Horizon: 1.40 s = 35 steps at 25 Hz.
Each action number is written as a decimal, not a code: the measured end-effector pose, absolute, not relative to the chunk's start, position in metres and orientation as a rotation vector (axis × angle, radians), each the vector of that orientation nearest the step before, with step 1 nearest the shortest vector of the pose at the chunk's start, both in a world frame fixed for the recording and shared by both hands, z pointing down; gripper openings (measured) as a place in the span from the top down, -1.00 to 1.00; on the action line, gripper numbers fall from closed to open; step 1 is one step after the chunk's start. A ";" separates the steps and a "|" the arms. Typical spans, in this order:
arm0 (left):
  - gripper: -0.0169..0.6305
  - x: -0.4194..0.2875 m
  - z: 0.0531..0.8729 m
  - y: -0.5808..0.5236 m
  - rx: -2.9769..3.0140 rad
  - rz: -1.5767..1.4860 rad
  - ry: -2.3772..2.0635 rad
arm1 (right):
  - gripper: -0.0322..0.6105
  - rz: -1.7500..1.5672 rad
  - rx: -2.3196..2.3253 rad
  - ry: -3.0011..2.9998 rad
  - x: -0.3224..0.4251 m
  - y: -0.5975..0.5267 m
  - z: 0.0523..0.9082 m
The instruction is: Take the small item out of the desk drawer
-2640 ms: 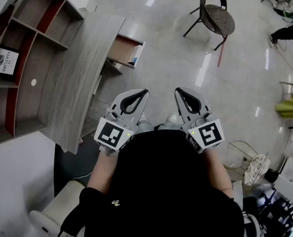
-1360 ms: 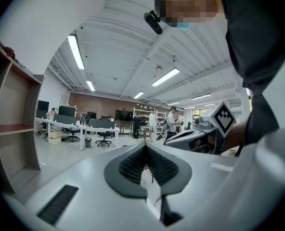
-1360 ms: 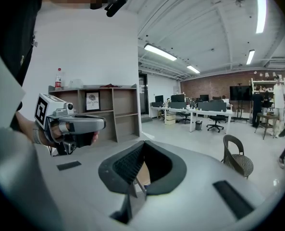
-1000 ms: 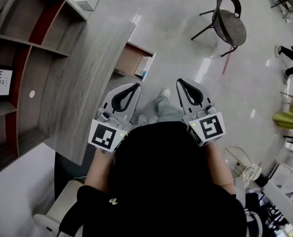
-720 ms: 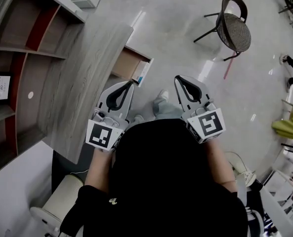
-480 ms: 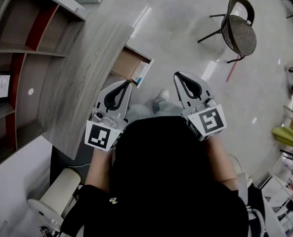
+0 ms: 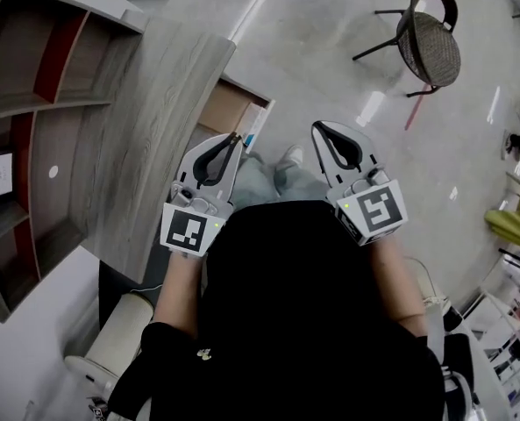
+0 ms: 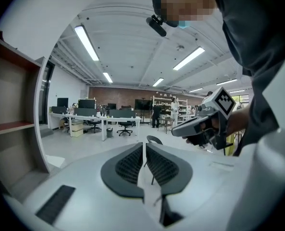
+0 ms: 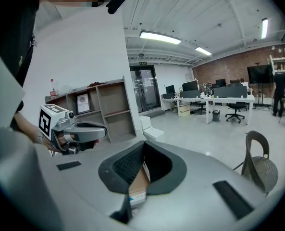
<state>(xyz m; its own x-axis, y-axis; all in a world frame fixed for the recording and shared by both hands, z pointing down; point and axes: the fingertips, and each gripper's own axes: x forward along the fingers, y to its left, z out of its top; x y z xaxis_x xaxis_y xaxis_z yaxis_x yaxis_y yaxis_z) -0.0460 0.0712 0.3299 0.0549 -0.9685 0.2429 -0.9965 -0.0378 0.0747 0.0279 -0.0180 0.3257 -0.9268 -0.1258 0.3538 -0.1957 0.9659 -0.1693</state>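
At the bottom of the head view the person's dark torso [image 7: 303, 323] fills the frame, with both forearms pushed forward side by side. The left tongs [image 7: 234, 139] are pressed together and hold nothing; the left gripper view shows their jaws meeting along the tips with only open room beyond. The right tongs [image 7: 317, 129], just right of centre, are likewise tip to tip and empty, hanging over the person's legs and the floor [image 7: 330, 51]. Held shut and nearly level like this, both look carried for an approach rather than set for a reach; one pair would probably have to spread before any pick. Just beyond the left tips the drawer [image 7: 223, 108] stands pulled out from under the bench [image 7: 146, 139], its brown inside exposed from above. The small item [image 7: 254, 131], a white box with a blue edge, stands against the drawer's front wall, at its right end in the frame; the right gripper view catches it low down, through the hollow behind its jaws. A shelf [image 7: 32, 103] occupies the upper left, and a chair [image 7: 430, 46] stands well apart at the upper right.
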 end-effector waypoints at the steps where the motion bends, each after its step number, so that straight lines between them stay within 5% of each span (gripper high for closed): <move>1: 0.91 -0.052 0.338 0.069 2.103 0.188 -1.990 | 0.91 0.287 0.263 -2.772 0.023 -0.021 0.326; 14: 0.64 -0.104 0.490 0.058 1.903 0.316 -1.583 | 0.91 0.331 0.586 -2.627 0.007 -0.022 0.345; 25: -0.03 -0.079 0.614 0.066 1.767 0.525 -1.214 | 0.91 0.314 0.881 -2.439 0.048 -0.019 0.355; 35: -0.10 -0.061 0.682 0.065 1.706 0.638 -1.090 | 0.91 0.323 1.040 -2.304 0.083 -0.014 0.360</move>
<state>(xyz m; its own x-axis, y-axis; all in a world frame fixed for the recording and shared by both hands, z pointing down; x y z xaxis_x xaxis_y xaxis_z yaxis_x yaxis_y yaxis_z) -0.0607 0.0654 0.6815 0.4605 -0.3733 0.8054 -0.8850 -0.1227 0.4492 0.0830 -0.0143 0.3604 -0.5249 -0.6039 0.5999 -0.7454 0.6663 0.0185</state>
